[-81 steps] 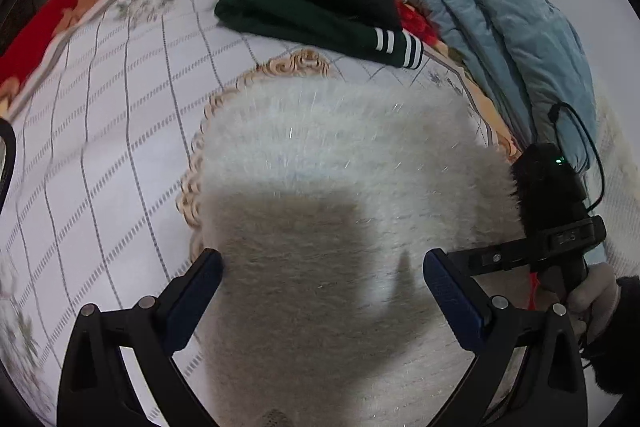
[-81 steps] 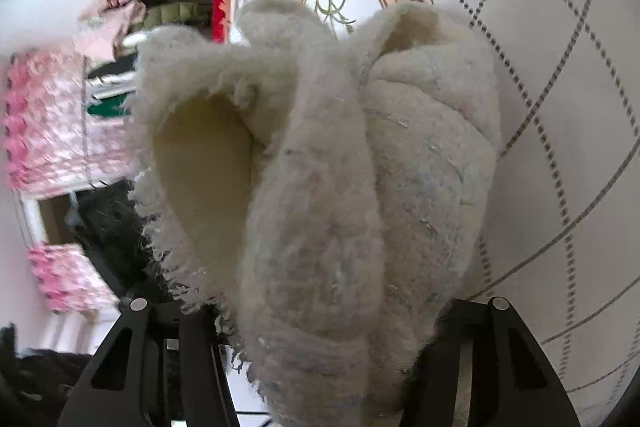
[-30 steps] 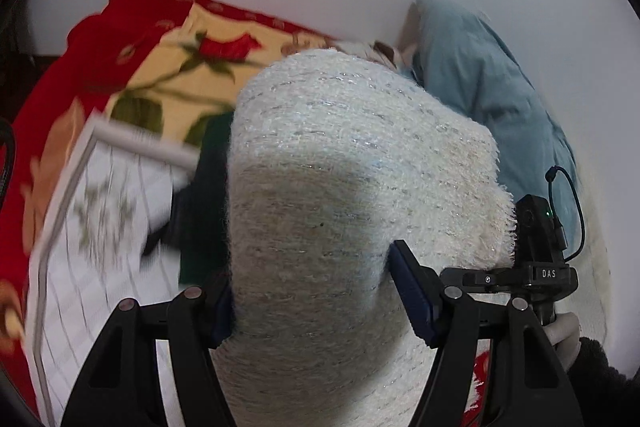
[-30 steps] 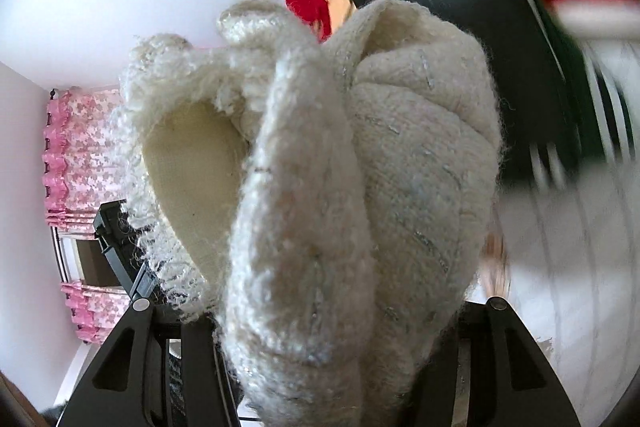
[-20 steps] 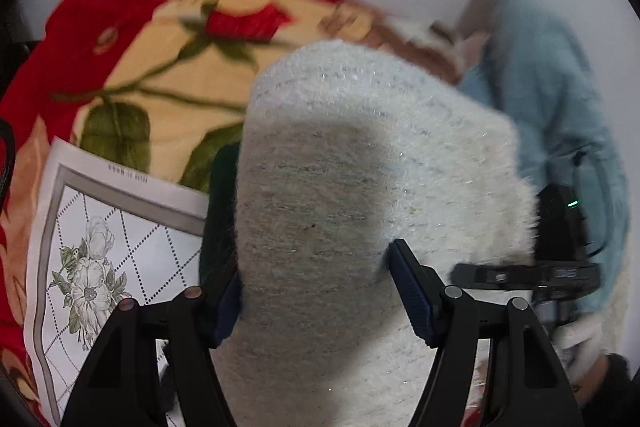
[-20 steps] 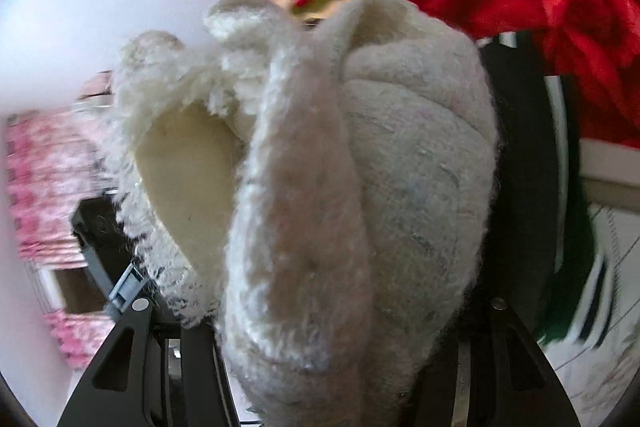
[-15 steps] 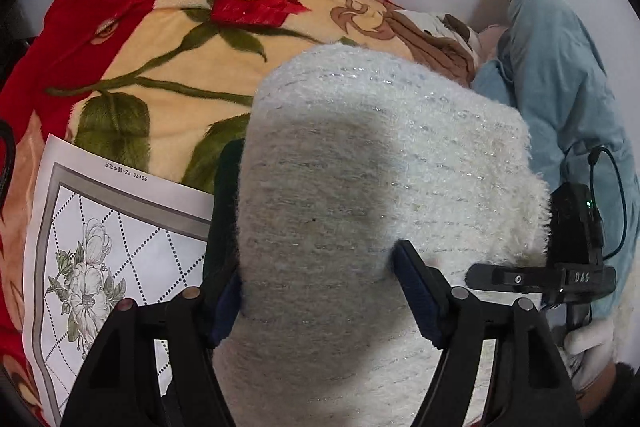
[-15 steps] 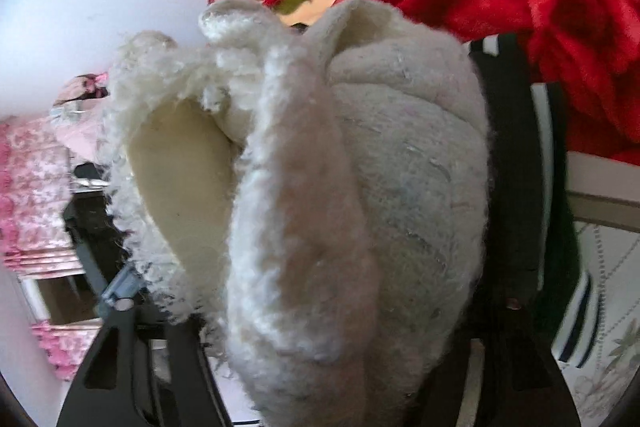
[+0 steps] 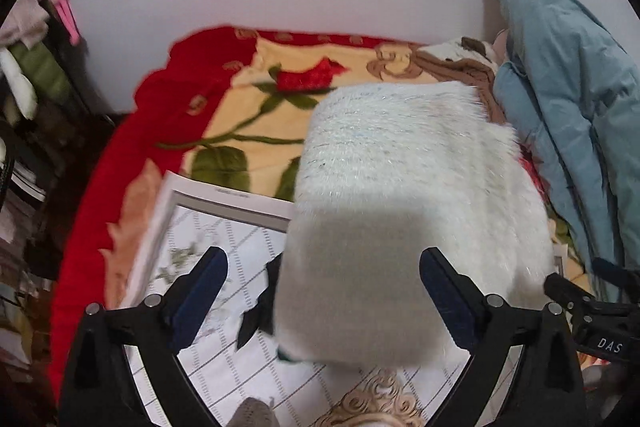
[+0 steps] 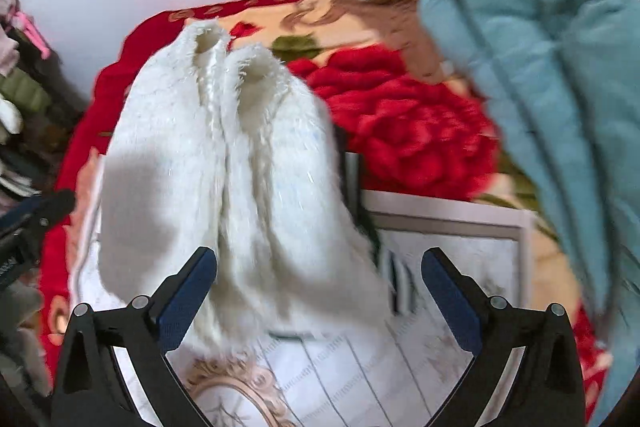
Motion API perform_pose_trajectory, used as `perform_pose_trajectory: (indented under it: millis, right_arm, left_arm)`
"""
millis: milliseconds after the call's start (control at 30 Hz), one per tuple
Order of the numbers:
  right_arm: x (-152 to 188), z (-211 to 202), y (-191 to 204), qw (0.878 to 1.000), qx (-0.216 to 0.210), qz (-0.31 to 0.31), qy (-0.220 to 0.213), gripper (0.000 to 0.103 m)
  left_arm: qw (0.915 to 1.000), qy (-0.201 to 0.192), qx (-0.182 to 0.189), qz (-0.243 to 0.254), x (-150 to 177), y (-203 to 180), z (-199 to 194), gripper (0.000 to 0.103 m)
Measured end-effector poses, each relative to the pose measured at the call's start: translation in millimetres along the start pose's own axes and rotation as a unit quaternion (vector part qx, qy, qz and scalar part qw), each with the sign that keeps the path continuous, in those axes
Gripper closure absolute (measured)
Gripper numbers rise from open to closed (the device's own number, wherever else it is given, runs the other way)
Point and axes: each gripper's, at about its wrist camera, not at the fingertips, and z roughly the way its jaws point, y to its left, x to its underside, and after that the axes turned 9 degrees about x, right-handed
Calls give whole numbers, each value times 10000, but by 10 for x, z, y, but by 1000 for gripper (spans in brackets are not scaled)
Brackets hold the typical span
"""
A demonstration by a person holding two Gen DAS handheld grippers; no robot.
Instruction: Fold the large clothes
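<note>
- White and fuzzy, the folded sweater (image 9: pixel 408 211) fills the middle of the left wrist view; it lies on the bed, on top of dark clothes (image 9: pixel 260 307) whose edge pokes out at its left side.
- The left gripper (image 9: pixel 322 291) is spread wide, its blue-padded fingers (image 9: pixel 200 291) standing apart on either side of the sweater's near end and gripping nothing.
- Under the sweater lies a white sheet (image 9: pixel 208 255) with a grid pattern and a gold ornament, spread over a red and yellow rose blanket (image 9: pixel 248 107).
- A pale blue padded coat (image 9: pixel 568 107) is heaped at the right against the white wall, with a brown cloth (image 9: pixel 460 67) beside it.
- The right gripper (image 9: pixel 600 315) shows at the right edge of this view, only in part.
- In the right wrist view, the sweater (image 10: pixel 224 179) lies ahead and to the left, its thick folds bunched lengthwise.
- The right gripper (image 10: pixel 320 291) is also wide open; its left finger (image 10: pixel 184 291) sits just beside the sweater's near edge, and the right finger is over the sheet (image 10: pixel 440 267), clear of the cloth.
- Dark clothes with white stripes (image 10: pixel 394 275) peek out just right of the sweater.
- The rose blanket (image 10: pixel 408 131) and blue coat (image 10: pixel 540 47) fill the right side; the picture is blurred.
</note>
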Motion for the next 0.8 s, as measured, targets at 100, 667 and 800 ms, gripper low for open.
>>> perform_pose_trajectory:
  millis: [100, 667, 800]
  right_arm:
    - [216, -383, 5, 9984, 507, 6, -254, 0]
    - [1692, -3866, -147, 9779, 1475, 685, -1317, 0]
    - [1985, -4622, -182, 9738, 1460, 734, -1581, 0]
  left_arm:
    - [9998, -83, -153, 117, 128, -54, -302, 5]
    - [9960, -716, 405, 361, 826, -323, -3049, 5]
    - [9941, -901, 418, 440, 971, -400, -3676, 5]
